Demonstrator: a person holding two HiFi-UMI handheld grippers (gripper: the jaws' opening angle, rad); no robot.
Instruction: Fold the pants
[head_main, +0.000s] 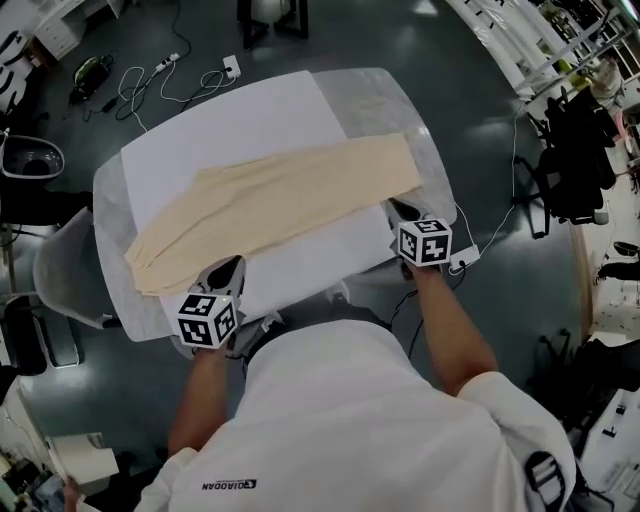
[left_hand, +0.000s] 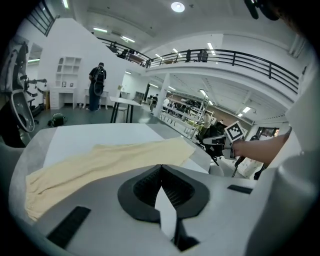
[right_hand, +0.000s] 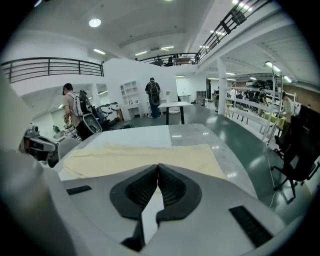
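Observation:
The beige pants lie flat and slantwise across the white sheet on the grey table, one end at the near left and the other at the far right. My left gripper sits at the near edge of their left end, its jaws shut with nothing between them. My right gripper is at the near edge of their right end, also shut and empty. In the left gripper view the pants stretch beyond the closed tips. In the right gripper view the pants lie just past the closed tips.
A black office chair stands to the right of the table and a grey chair at its left. Cables and a power strip lie on the floor beyond. A person stands by a far table.

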